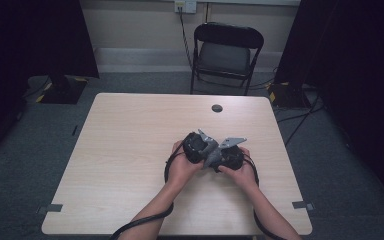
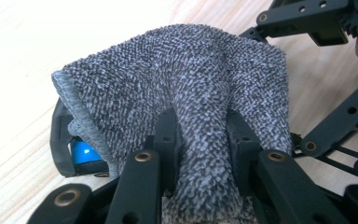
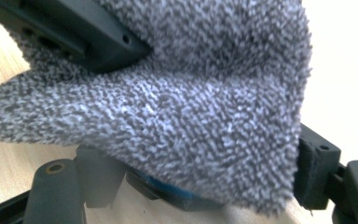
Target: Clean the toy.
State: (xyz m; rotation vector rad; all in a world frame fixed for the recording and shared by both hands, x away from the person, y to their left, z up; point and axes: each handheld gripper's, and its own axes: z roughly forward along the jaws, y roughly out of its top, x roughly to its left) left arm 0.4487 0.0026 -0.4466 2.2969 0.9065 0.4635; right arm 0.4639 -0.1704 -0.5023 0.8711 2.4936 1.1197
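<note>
Grey terry cloth is bunched between the two grippers, just right of the middle of the pale wooden worktop. Close up, the left gripper has its jaws pinched narrow on a fold of the cloth, with something blue peeking out beneath at about eight o'clock. The right gripper stands with its jaws wide, the cloth draped over them; I cannot tell whether they press on it. Both hands meet with the grippers touching. A black folding chair stands beyond the worktop at twelve o'clock.
</note>
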